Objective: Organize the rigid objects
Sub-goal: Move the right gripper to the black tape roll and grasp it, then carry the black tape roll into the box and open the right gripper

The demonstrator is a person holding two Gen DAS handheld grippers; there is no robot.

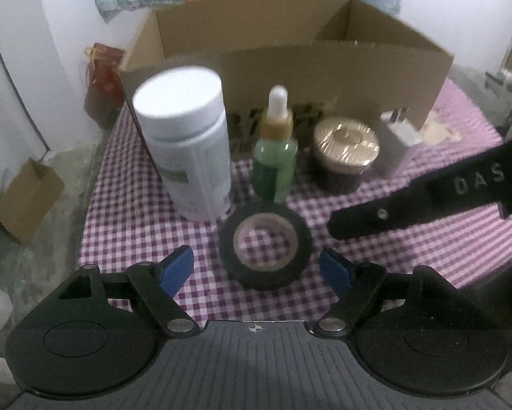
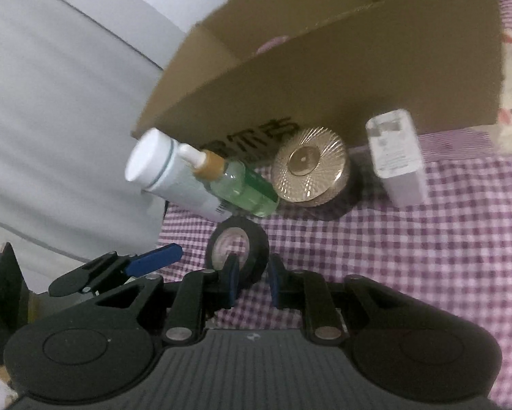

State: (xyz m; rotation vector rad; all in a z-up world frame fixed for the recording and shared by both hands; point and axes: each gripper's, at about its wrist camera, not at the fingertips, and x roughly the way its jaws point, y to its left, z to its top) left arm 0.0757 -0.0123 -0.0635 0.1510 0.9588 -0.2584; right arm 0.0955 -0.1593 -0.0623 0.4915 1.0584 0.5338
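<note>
The left gripper (image 1: pixel 256 266) hangs just before the black tape roll (image 1: pixel 265 245) — fingers wide, holding nothing. The right gripper (image 2: pixel 252 282) is beside the roll too, fingers narrow and empty — the cardboard box (image 1: pixel 324 65) stands behind.

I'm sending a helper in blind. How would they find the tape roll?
Start at the open cardboard box on the checked cloth. Four items stand along its front; the tape roll lies flat nearer the edge, the only black ring with a hole through it.
</note>
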